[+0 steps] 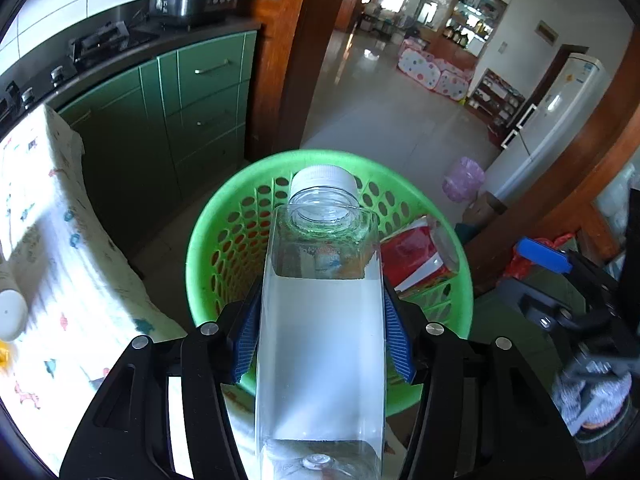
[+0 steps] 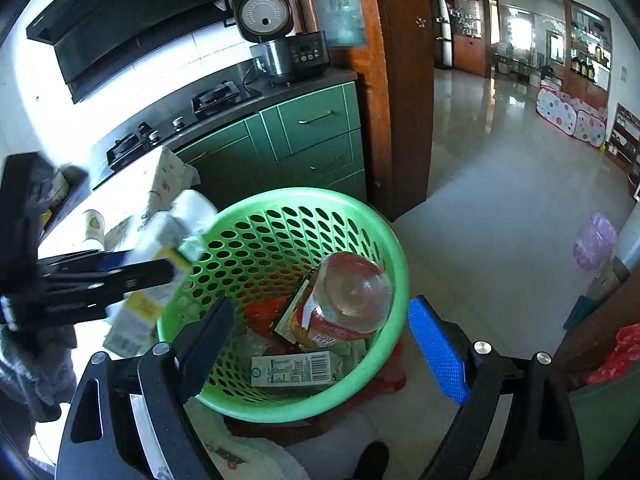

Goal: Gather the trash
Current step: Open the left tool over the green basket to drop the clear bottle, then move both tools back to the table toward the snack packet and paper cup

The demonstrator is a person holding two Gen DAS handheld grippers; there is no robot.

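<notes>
Between the blue ribbed pads of the left tool [image 1: 322,344] sits a clear square-sided plastic bottle with a white screw cap [image 1: 320,320], clamped on both flanks and pointing forward, its cap out over the near rim of a round green perforated plastic basket [image 1: 200,240] that lies just ahead of and below the fingers. Left of that tool spreads a pale cloth printed with small animals [image 1: 60,248], draped over the worktop. The right tool [image 2: 320,344] stands wide with nothing between its fingers, poised above the same basket [image 2: 384,240]. Directly ahead of it inside the basket lie a clear bottle with a red and yellow label [image 2: 348,296], a white carton with blue print and a barcode [image 2: 292,368], and some crumpled wrappers. To the left of the right tool, the left tool [image 2: 120,276] appears blurred, carrying its bottle [image 2: 176,232] at the basket's left rim.
</notes>
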